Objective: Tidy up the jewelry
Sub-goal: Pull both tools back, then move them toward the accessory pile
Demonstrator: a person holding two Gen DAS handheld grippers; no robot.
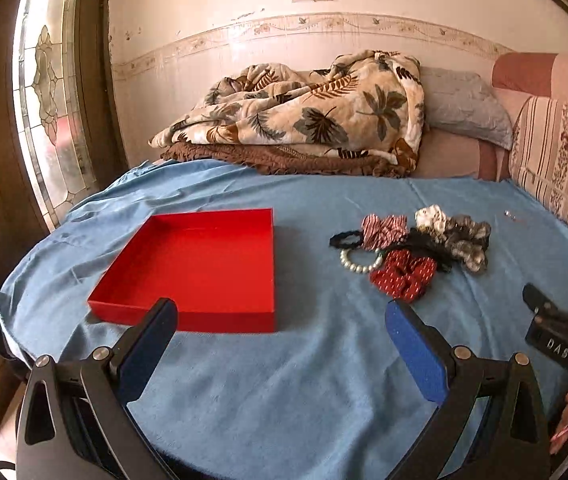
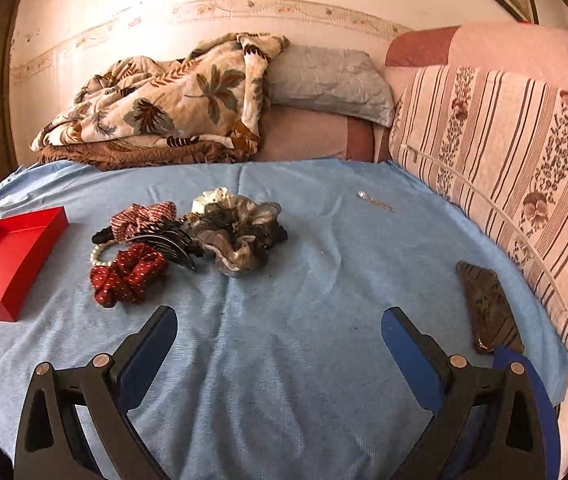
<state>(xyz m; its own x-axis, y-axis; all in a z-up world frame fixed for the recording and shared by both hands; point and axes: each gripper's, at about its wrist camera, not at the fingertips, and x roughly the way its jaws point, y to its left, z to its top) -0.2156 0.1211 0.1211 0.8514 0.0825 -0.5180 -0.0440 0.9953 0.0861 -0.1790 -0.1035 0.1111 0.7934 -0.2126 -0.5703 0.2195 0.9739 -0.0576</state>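
A light blue cloth covered the surface, and on it sat a shallow, square red cardboard tray, empty inside. To the tray's right, well apart from it, lay a small heap of accessories: a dark red dotted fabric scrunchie, a red-and-white striped scrunchie, a white pearl bead bracelet partly under the others, a black plastic hair comb clip, and a grey gauzy scrunchie touching a cream one. Farther right, a thin chain with a small pearl lay alone on the cloth. A dark patterned pouch rested near the striped sofa cushion.

The left gripper hovered near the tray's front edge, jaws wide apart and holding nothing. The right gripper hovered short of the heap, jaws likewise spread and empty.
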